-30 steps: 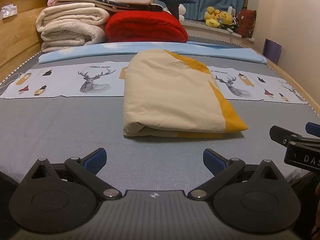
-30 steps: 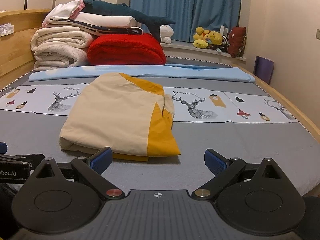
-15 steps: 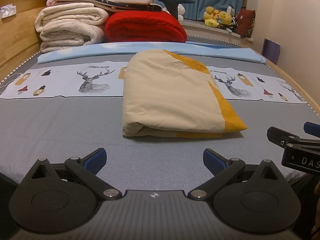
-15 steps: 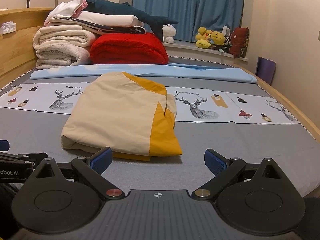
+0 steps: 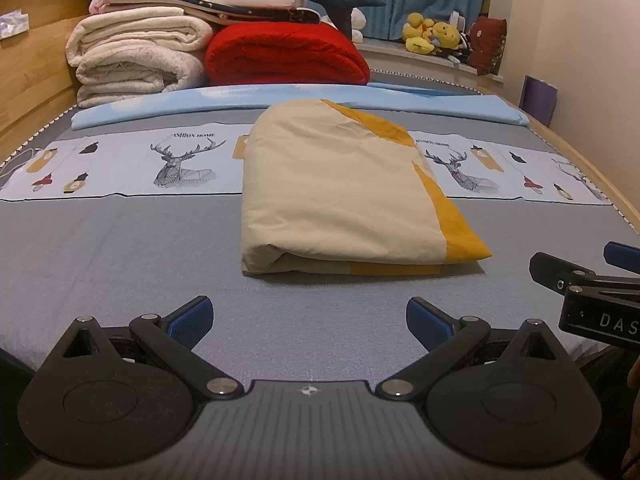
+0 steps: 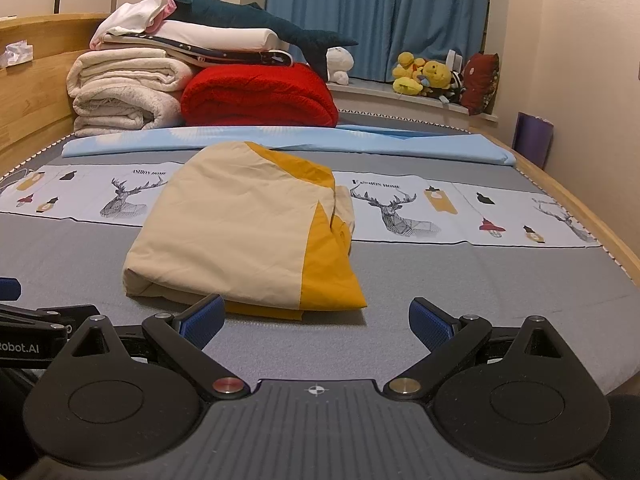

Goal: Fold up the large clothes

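A folded cream and mustard-yellow cloth point(image 5: 340, 196) lies flat on the grey bed point(image 5: 120, 248), near the middle; it also shows in the right wrist view point(image 6: 240, 228). My left gripper point(image 5: 308, 320) is open and empty, held above the bed a little short of the cloth's near edge. My right gripper point(image 6: 316, 320) is open and empty, close to the cloth's near right corner. The right gripper's side shows at the right edge of the left wrist view point(image 5: 592, 288).
Folded white blankets point(image 5: 136, 56), a red blanket point(image 5: 284, 54) and a plush shark point(image 6: 256, 26) are stacked at the headboard. A light blue sheet point(image 5: 280, 98) lies across the bed behind the cloth. Plush toys point(image 6: 428, 76) sit on the window ledge. A wooden bed rail point(image 6: 580, 208) runs along the right.
Both views have shifted slightly; the cloth sits a touch lower and closer in the right wrist view. Both grippers stay open and the cloth has not moved.
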`<state>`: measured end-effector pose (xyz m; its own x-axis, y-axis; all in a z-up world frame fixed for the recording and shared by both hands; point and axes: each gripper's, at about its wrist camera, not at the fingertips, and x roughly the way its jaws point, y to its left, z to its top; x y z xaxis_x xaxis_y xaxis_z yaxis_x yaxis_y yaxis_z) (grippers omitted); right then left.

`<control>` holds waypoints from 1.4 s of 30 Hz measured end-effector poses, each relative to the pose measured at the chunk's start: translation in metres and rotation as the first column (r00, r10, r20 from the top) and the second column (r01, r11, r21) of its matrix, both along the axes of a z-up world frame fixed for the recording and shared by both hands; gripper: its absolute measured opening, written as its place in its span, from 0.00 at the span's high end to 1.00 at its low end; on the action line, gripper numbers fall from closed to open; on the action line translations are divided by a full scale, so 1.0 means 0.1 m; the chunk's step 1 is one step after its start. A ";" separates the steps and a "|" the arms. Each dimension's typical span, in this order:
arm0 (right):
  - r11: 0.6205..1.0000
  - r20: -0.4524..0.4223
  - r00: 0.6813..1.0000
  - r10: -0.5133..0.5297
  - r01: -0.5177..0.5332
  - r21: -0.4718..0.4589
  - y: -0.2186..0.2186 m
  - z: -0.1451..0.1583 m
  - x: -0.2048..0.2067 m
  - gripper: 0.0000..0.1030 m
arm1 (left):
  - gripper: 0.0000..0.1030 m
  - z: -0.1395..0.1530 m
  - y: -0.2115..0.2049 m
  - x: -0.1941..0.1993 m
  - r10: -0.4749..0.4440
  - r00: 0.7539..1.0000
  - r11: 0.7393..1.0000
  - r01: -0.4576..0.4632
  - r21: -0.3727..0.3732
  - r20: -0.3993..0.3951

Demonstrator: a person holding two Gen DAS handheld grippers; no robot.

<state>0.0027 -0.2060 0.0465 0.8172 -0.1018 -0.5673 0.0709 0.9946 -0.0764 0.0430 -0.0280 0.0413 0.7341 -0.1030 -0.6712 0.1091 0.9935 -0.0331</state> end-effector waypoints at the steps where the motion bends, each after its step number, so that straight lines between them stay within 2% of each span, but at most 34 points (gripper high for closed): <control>1: 1.000 0.000 1.000 0.000 0.000 0.000 0.00 0.00 0.00 0.05 | 0.00 0.00 0.00 0.00 -0.001 1.000 1.000 0.001 0.000 0.000; 42: 1.000 -0.010 1.000 0.009 -0.009 -0.001 0.04 -0.06 -0.04 0.05 | 0.00 -0.05 0.02 -0.01 -0.020 1.000 1.000 0.020 0.004 0.002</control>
<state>-0.0013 -0.2023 0.0406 0.8124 -0.0955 -0.5752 0.0616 0.9950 -0.0782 0.0423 -0.0261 0.0362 0.7331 -0.1147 -0.6704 0.1290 0.9912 -0.0285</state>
